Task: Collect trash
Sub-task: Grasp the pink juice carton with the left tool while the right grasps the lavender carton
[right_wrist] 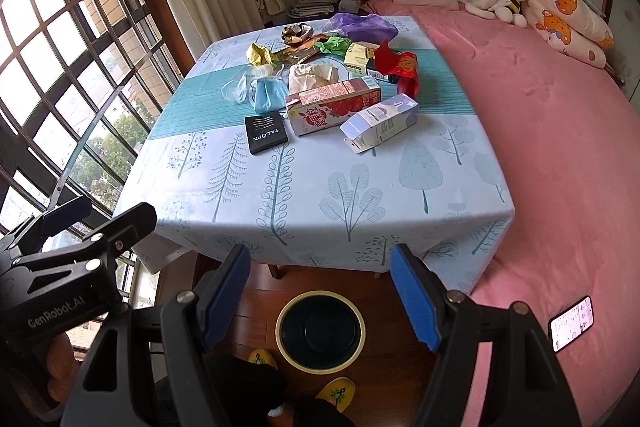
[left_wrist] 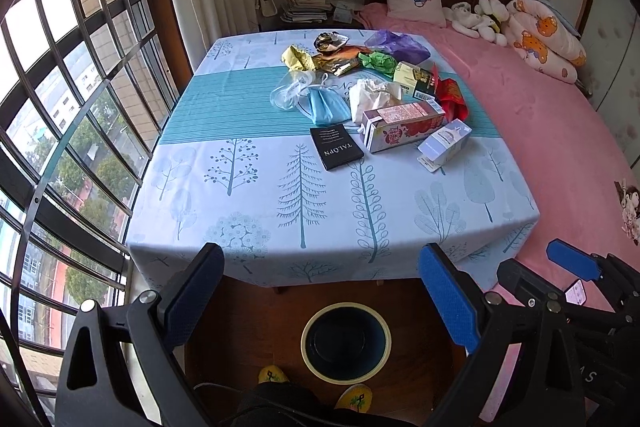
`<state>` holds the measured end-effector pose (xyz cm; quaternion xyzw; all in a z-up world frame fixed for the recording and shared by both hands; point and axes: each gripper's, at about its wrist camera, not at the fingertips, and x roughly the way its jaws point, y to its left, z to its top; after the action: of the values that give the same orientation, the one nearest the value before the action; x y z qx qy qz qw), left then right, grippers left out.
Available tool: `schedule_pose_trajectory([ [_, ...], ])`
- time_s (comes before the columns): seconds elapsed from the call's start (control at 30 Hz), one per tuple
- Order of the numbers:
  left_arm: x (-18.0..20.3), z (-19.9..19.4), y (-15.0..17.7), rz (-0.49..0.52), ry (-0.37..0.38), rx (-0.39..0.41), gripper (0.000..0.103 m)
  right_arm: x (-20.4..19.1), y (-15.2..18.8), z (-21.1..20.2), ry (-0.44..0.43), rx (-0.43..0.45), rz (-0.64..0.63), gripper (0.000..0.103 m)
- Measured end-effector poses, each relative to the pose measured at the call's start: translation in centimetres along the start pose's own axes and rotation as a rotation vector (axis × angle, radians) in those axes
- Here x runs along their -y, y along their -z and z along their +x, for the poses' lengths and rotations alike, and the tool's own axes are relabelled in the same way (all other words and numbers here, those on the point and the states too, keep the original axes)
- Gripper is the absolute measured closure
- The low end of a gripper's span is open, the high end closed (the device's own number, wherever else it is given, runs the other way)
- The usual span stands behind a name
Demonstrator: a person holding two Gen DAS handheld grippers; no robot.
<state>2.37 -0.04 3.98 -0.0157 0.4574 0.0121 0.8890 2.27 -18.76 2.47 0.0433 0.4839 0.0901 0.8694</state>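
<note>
Trash lies on the far half of the table (left_wrist: pixel 248 211): a black TALOPN box (left_wrist: pixel 336 148), a pink juice carton (left_wrist: pixel 400 127), a pale blue carton (left_wrist: pixel 444 143), a blue face mask (left_wrist: pixel 324 105), crumpled tissue (left_wrist: pixel 372 93), clear plastic (left_wrist: pixel 288 89), wrappers and a purple bag (left_wrist: pixel 396 45). A dark bin (left_wrist: pixel 346 341) with a cream rim stands on the floor in front of the table. My left gripper (left_wrist: pixel 320 299) is open and empty above the bin. My right gripper (right_wrist: pixel 320 295) is open and empty, also above the bin (right_wrist: pixel 320 331).
A pink bed (left_wrist: pixel 560 155) borders the table's right side, with a phone (right_wrist: pixel 572 323) on it. A barred window (left_wrist: pixel 60 107) is on the left. My slippered feet (left_wrist: pixel 356 397) stand by the bin on the wooden floor.
</note>
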Motion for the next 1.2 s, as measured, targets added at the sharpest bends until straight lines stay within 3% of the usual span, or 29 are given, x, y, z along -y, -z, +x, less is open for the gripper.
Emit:
schedule_pose_trajectory([
  [0.23,-1.7,3.1,-3.2,-0.02,0.001,-0.035,0.007,0.3,-2.6,2.3,0.02,-0.005,0.052,0.031],
  [0.37,-2.3,5.7,-6.1,0.019,0.019,-0.056,0.007,1.2,-4.8,4.3,0.035,-0.019,0.147,0.031],
  [0.53,-1.8,8.9,-10.7,0.132,0.073,-0.077,0.007,3.1,-7.4,7.5,0.066,-0.058,0.293,0.031],
  [0.7,1.0,12.6,-14.6,0.296,0.201,-0.129,0.008,5.4,-10.0,11.2,0.123,-0.08,0.429,0.031],
  [1.03,6.6,20.4,-18.3,0.538,0.407,-0.291,0.027,8.6,-13.5,18.3,0.188,-0.126,0.622,0.031],
  [1.2,7.7,23.6,-18.4,0.603,0.463,-0.395,0.041,8.9,-13.3,20.9,0.195,-0.18,0.66,0.047],
])
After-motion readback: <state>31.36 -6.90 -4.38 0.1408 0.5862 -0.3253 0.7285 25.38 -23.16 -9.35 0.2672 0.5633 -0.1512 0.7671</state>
